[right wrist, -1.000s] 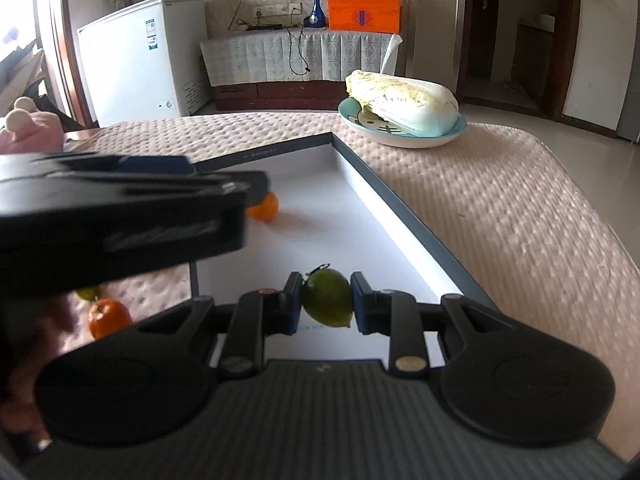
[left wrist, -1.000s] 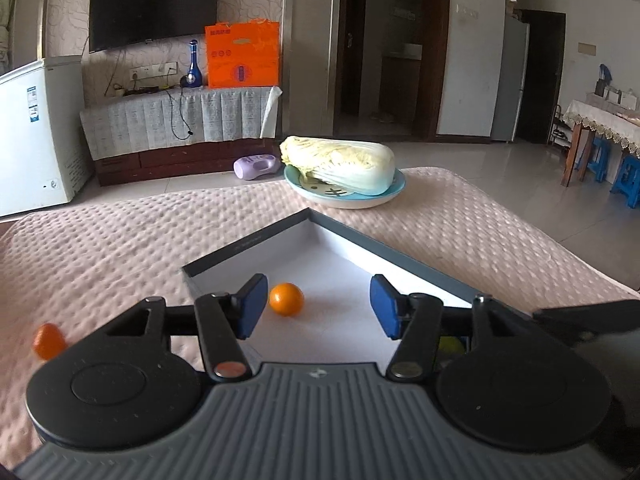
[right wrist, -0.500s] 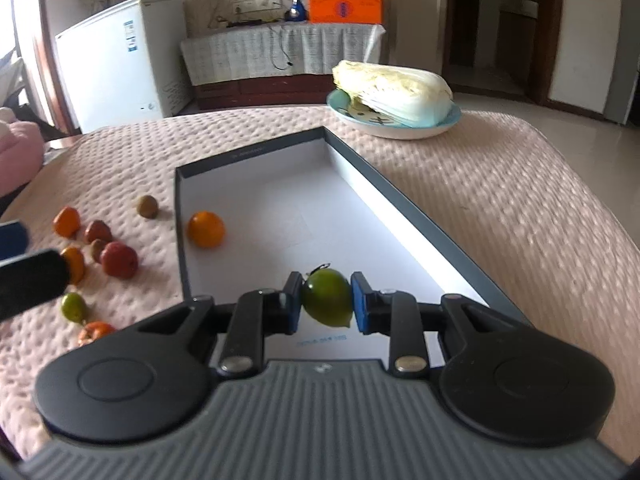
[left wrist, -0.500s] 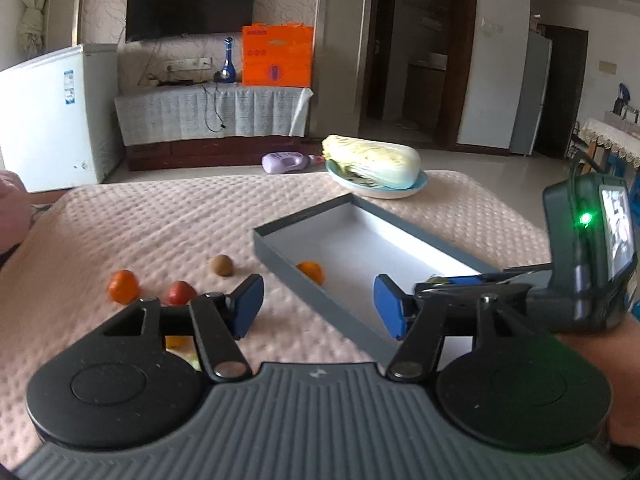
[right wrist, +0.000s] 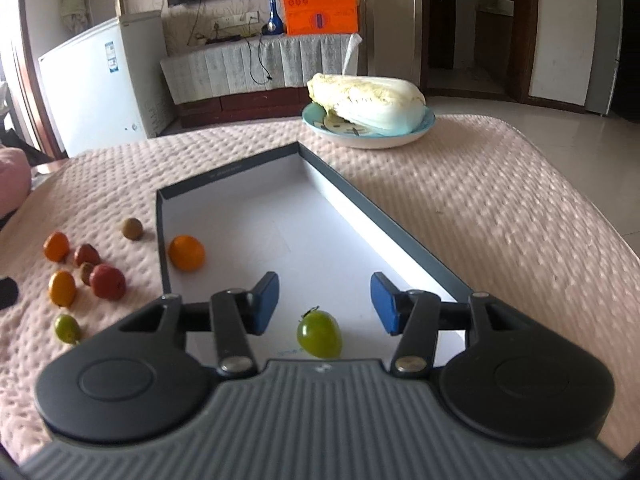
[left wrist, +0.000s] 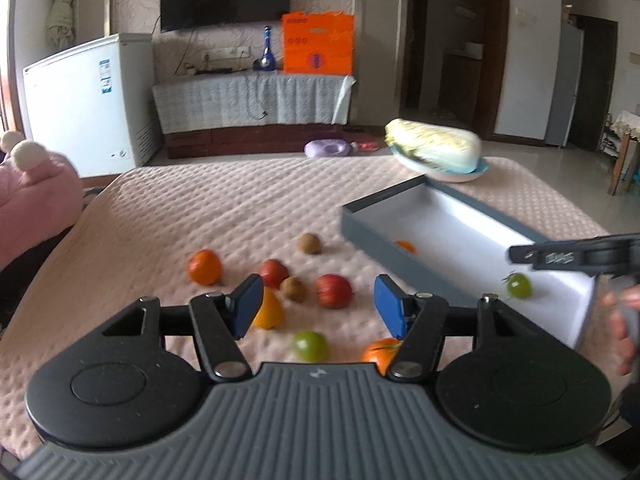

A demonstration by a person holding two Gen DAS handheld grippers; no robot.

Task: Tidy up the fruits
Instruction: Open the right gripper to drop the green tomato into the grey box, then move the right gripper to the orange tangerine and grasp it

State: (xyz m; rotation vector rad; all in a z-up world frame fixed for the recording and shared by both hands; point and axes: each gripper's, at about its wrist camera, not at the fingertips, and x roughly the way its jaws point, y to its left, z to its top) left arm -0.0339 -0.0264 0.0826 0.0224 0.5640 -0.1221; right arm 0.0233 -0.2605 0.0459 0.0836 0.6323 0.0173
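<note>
A grey box with a white floor point(right wrist: 360, 200) lies on the pink cloth. It holds an orange fruit point(right wrist: 186, 253) and a green fruit point(right wrist: 319, 334). My right gripper point(right wrist: 324, 304) hangs over the near end of the box. Its jaws are opening, and the green fruit lies loose below and between them, touching neither pad. My left gripper point(left wrist: 319, 306) stands open and empty over several loose fruits left of the box point(left wrist: 384, 240). Among them are a red one point(left wrist: 334, 291), a small brown one point(left wrist: 293, 289), a green one point(left wrist: 310, 346) and an orange one point(left wrist: 205, 266).
A blue plate with a cabbage point(right wrist: 368, 114) stands beyond the far end of the box. A pink plush thing point(left wrist: 36, 200) sits at the left edge of the table. The cloth drops off at the right edge point(right wrist: 600, 232). A hand point(left wrist: 624, 328) holds the right gripper.
My left gripper has swung left, from over the box to over the loose fruits. My right gripper's jaws have parted and the green fruit has dropped from them onto the box floor.
</note>
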